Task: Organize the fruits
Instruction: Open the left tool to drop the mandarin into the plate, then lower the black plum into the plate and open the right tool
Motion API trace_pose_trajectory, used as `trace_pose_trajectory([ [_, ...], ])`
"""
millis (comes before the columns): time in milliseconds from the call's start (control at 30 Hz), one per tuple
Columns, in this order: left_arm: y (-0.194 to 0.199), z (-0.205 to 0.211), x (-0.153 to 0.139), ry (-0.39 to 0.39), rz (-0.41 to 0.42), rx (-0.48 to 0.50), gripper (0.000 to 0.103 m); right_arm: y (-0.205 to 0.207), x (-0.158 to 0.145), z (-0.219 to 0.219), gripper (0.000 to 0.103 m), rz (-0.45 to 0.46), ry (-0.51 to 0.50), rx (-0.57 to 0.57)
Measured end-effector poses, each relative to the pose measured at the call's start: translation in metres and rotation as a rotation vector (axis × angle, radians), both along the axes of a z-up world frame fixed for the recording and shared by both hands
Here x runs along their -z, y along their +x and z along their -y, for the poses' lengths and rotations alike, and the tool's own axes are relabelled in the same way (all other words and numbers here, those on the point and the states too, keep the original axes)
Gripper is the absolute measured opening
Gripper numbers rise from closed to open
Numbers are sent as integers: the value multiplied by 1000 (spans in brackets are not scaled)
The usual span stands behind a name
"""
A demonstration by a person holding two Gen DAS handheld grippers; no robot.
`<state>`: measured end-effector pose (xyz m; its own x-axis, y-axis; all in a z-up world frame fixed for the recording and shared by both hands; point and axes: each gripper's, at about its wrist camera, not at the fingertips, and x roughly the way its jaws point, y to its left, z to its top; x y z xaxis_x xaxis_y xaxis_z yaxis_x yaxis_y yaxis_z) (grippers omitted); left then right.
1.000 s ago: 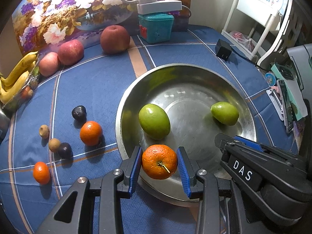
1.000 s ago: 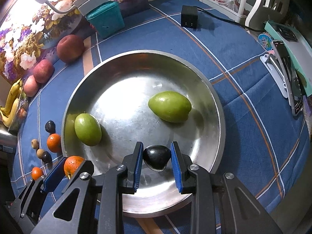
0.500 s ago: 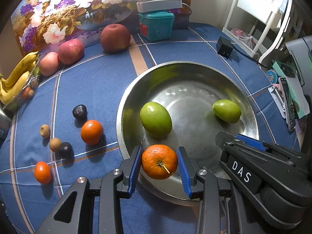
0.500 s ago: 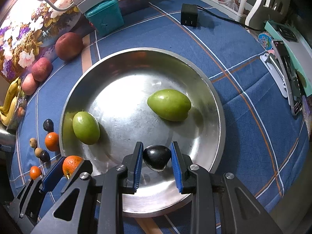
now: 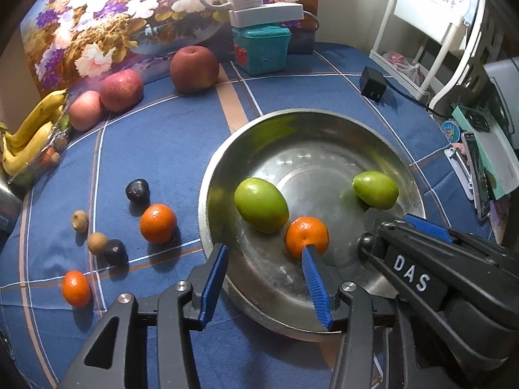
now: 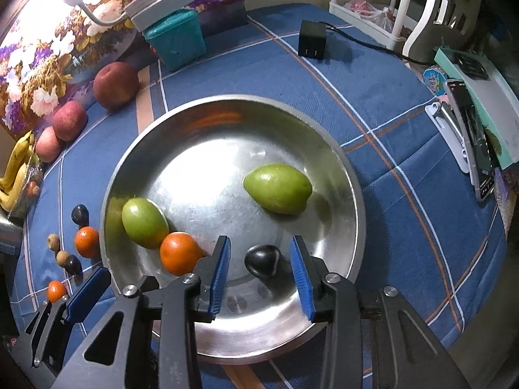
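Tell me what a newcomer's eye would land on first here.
The big steel bowl at centre, holding two green fruits, an orange and a dark plum. Both grippers, right and left, hang open at its near rim.

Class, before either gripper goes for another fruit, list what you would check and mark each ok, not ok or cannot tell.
1. Left gripper open, holding nothing: ok.
2. Right gripper open around the dark fruit, no grip: ok.
3. Orange in the bowl: ok.
4. Orange clear of the left finger: cannot tell.
5. All fruit in the bowl: not ok; second orange sits on the cloth.
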<state>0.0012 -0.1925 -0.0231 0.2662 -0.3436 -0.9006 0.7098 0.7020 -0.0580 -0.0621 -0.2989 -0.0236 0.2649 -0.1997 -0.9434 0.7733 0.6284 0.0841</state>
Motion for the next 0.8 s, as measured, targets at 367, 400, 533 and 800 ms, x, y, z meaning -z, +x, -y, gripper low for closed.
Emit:
trace_pose_trajectory([
  [367,21,-21,-7,-32,-30,-81,54,-2,-7,4,39,23,-16,20],
  [400,24,-25,-7,-37,-34,-92,54,-2,-7,4,39,22,-15,21],
  [533,37,-41,-8,-50,-46,-148,54,0,-6,2,39,17,-13,12],
  [800,70,-85,-10,-42,-34,-310,54,15,-10,-20,39,10,-30,-62],
])
